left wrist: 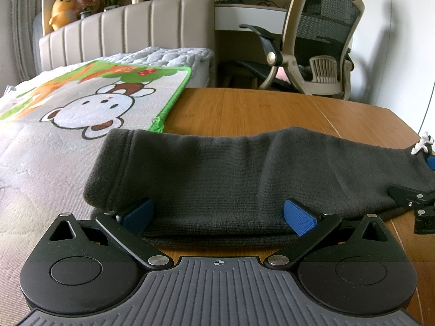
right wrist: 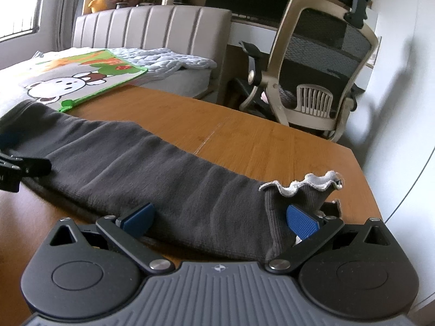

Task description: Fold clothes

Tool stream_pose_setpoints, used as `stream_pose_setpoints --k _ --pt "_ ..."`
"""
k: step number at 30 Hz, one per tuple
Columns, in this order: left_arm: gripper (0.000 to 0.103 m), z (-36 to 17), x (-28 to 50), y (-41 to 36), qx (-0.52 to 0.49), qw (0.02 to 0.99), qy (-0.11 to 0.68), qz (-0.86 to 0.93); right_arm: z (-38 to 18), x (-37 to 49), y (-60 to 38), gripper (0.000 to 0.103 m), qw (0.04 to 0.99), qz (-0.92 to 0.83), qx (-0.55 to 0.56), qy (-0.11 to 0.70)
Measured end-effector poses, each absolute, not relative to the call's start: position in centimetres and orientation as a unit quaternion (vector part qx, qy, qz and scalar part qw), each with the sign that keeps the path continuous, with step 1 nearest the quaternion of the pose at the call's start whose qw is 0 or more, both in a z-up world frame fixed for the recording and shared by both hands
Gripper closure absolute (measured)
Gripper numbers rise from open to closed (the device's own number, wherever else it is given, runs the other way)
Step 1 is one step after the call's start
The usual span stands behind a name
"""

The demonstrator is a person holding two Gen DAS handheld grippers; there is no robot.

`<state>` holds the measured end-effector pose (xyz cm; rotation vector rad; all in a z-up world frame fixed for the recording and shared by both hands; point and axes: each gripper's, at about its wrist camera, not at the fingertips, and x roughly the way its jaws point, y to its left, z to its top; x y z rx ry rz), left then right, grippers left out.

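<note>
Grey garment (left wrist: 244, 168) lies as a long doubled-over strip across the counter (left wrist: 272, 108), left end over the bed mat (left wrist: 81, 103). Left claw (left wrist: 218, 214) and right claw (right wrist: 220, 216) both wide at its near edge. Grip all layers, lift evenly.

Garment (left wrist: 231, 171) lies on table (left wrist: 258, 111), chair (left wrist: 320, 43) behind.

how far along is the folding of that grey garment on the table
Done: the dark grey garment already lies doubled into a long band across the wooden table.
In hand: the left claw and right claw both sit open at its near edge, gripping nothing.
Left: probably folding the band shorter; the ruffled white-edged end sticks up.
</note>
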<state>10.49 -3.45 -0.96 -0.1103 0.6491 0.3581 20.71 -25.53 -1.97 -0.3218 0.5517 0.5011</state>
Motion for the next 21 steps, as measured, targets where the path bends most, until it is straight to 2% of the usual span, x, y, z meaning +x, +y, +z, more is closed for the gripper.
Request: stream_pose_setpoints --k 6,13,19,21 --pt "0.000 -0.9 10.5 -3.2 -0.070 0.932 0.312 0.173 -2.0 20.7 -25.5 0.000 0.920 0.240 -0.154 0.270" --pt "0.000 -0.6 8.6 -0.6 -0.169 0.935 0.282 0.135 -1.6 22.5 -26.0 0.000 0.907 0.263 -0.107 0.311" --pt "0.000 -0.1 9.4 -1.0 -0.138 0.930 0.320 0.117 -0.9 22.8 -28.1 0.000 0.886 0.321 -0.068 0.328" --pt "0.000 0.8 9.2 -1.3 -0.160 0.932 0.314 0.087 -0.6 22.9 -28.9 0.000 0.878 0.339 -0.053 0.333"
